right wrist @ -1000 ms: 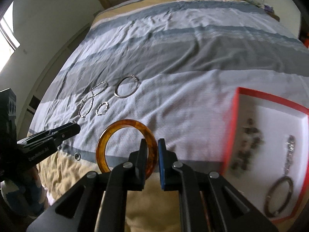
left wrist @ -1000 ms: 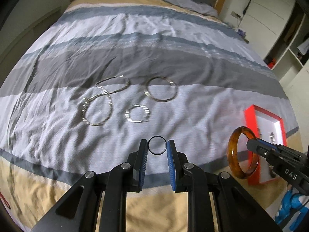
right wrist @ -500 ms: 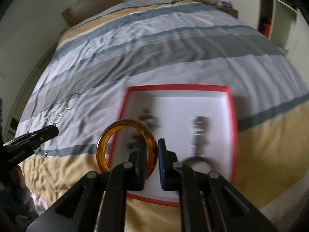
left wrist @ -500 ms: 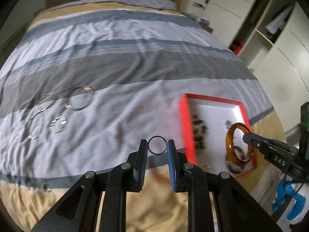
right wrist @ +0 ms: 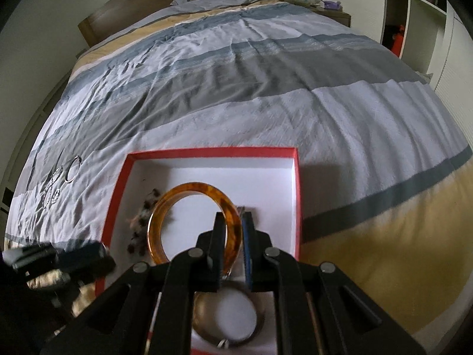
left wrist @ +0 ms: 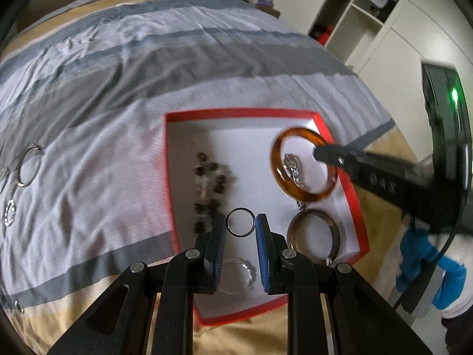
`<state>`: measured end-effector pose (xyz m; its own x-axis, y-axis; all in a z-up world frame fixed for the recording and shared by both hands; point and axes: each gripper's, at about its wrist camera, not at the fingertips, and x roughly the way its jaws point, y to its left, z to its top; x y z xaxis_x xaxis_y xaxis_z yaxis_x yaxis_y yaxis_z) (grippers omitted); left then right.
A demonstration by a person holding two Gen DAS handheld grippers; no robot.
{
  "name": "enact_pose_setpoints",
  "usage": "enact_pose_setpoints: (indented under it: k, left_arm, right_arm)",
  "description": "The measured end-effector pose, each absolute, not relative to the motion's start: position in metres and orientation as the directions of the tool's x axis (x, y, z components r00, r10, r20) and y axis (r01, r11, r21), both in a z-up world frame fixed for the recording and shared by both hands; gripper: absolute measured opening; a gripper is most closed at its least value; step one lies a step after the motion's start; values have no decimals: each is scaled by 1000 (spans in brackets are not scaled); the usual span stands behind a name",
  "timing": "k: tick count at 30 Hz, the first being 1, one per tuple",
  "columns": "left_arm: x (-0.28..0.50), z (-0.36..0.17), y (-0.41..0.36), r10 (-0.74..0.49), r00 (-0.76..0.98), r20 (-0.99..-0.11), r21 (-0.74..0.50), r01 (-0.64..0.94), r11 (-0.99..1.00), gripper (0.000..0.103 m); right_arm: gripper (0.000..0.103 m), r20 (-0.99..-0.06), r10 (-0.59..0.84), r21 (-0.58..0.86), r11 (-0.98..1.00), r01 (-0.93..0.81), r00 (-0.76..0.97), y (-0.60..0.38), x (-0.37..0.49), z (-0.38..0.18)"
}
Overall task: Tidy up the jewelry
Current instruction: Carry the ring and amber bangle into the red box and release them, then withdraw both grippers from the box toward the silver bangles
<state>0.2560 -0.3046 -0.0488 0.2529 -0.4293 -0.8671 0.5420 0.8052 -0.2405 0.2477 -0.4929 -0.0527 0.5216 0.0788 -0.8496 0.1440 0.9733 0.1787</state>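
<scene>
My left gripper (left wrist: 240, 227) is shut on a thin black ring (left wrist: 229, 230) and holds it above the near part of the red-rimmed white box (left wrist: 236, 113). My right gripper (right wrist: 231, 222) is shut on an amber bangle (right wrist: 189, 188) and holds it over the box (right wrist: 207, 151); the bangle shows in the left wrist view (left wrist: 298, 192) over the box's right side. In the box lie a dark beaded bracelet (left wrist: 211, 174), a grey-brown bangle (left wrist: 314, 233), a silver piece (left wrist: 291, 165) and a clear scalloped ring (left wrist: 239, 275).
Silver bracelets and rings (left wrist: 28, 164) lie on the striped bedcover (left wrist: 103, 88) to the left of the box; they also show in the right wrist view (right wrist: 66, 171). A small ring (left wrist: 19, 307) lies near the bed's front edge. Wardrobe shelves (left wrist: 369, 14) stand to the right.
Both grippers have swung right from the loose jewelry to above the red box, each still holding its piece. The box now fills the middle of both views.
</scene>
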Motion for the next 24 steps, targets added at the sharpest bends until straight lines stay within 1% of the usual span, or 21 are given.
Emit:
enact_pose_setpoints:
  k: [12,22,24]
  left_arm:
    - [264,-94,-330,-384,196,-902,-218,560,799,20]
    - [265,-98,-335,-385,199,-901,-215,568,795,21]
    - [264,-98,-331,-393,192,-899,-222,573,789,24]
  right_arm:
    - [10,-867,85,167,978,126,491,-502,276,-84]
    - [12,-875,59,138,982,130,481,-500,275,-88]
    - [12,-875,57,137,981,134,481,-501,275,-87]
